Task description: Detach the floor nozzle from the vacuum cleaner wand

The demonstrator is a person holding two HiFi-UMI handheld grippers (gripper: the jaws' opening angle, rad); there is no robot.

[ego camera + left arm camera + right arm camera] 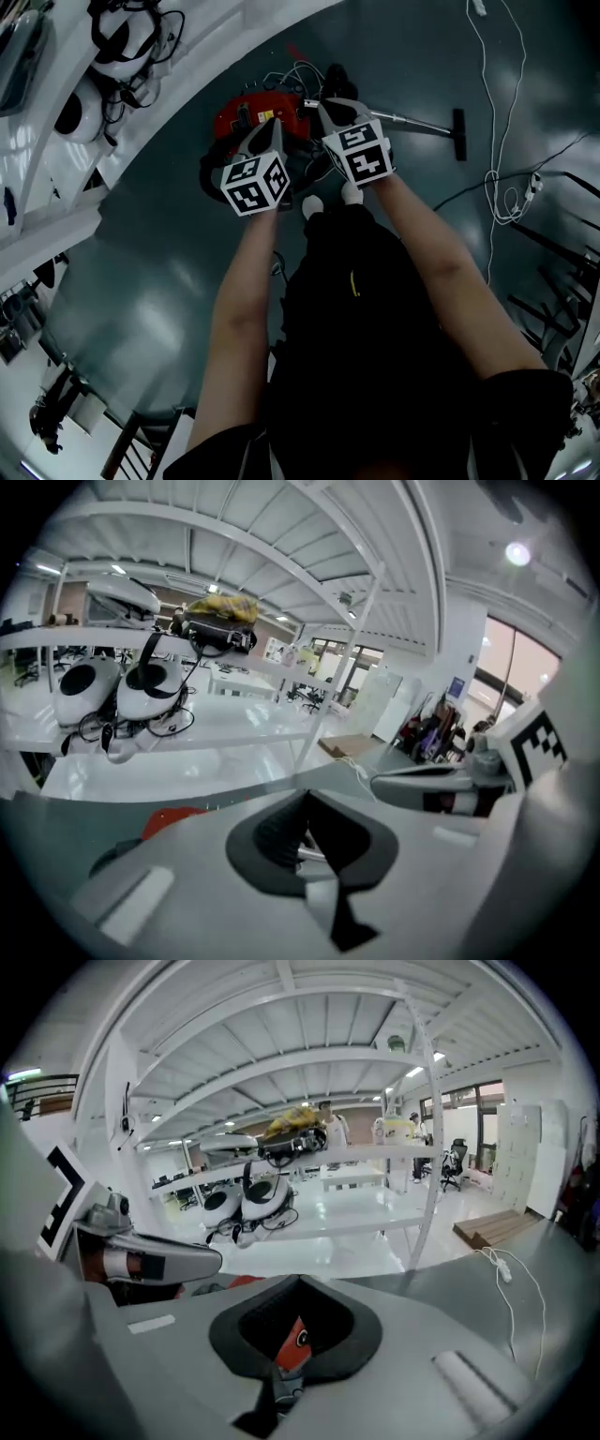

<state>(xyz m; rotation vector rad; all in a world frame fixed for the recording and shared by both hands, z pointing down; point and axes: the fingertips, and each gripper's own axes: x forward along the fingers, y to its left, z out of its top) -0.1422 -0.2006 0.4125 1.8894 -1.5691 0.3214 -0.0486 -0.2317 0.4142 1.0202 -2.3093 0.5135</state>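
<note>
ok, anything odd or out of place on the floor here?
Nothing looks spilled or broken. It is untidy, though: a loose white cable snakes over the floor at right, cords bunch up by the red vacuum, and the wand lies flat with the floor nozzle at its end.

A white shelf rack (253, 719) stands at the edge of the grey-green floor (141, 281). Two white headsets (148, 691) with black cables sit on the rack's middle shelf, and a yellow-and-black bag (220, 611) lies on the shelf above. Past the rack's end post a flat wooden board (495, 1227) lies on the floor. A white cord (504, 1272) trails in front of that post.
</note>
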